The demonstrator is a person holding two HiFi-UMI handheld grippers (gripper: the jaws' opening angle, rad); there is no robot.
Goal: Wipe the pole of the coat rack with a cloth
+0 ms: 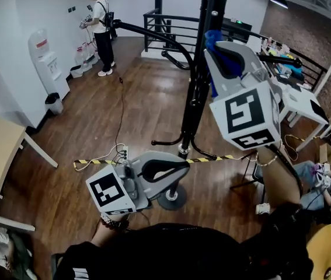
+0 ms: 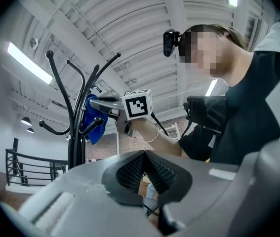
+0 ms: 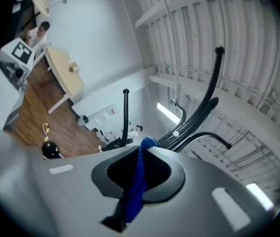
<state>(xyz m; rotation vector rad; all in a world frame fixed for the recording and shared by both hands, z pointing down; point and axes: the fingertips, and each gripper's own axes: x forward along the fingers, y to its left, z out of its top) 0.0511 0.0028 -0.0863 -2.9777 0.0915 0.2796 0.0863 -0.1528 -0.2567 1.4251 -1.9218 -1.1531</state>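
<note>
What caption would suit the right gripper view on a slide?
Right gripper shut on a blue cloth, held close to the black coat rack pole under a ribbed white ceiling.

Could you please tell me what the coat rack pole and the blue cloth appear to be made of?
Coat rack pole: probably metal tubing with a black, slightly glossy coating; it looks slim and smooth, with a faint sheen. Blue cloth: a soft textile, perhaps microfibre; it folds and hangs limp between the jaws of the right gripper.

floor [image 1: 147,98]: wood planks | on it: coat rack base [image 1: 172,198], striped tape [image 1: 92,161], cable [image 1: 121,107], bin [image 1: 54,102]
</note>
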